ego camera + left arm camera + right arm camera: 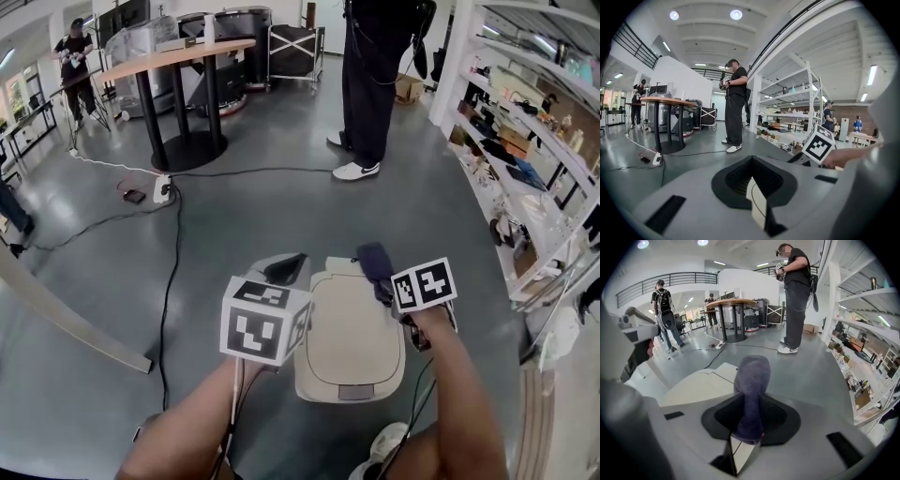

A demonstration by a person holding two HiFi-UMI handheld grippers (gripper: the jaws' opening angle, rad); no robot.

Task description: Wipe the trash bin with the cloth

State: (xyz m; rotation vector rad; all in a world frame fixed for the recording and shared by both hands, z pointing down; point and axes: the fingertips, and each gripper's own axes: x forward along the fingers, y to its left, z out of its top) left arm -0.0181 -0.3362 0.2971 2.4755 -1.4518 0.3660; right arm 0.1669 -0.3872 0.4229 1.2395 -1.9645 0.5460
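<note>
Trash bin (352,342) sits on the floor, near, between both grippers. Wipe well: lay cloth (375,261) flat on the lid, overlap strokes, steady the bin's left side.

Right gripper (384,289) is clamped on the cloth, over the bin's far right corner. Left gripper (286,270) is closed and empty.

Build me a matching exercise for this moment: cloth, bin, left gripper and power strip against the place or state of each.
Things
1. dark purple cloth
2. beige plastic trash bin
3. left gripper
4. white power strip

Places or states
A. lying far off, ahead and to the left
B. jaws together, nothing held
C. clamped in the right gripper
D. standing upright, lid shut

Pairs: 1-C, 2-D, 3-B, 4-A
</note>
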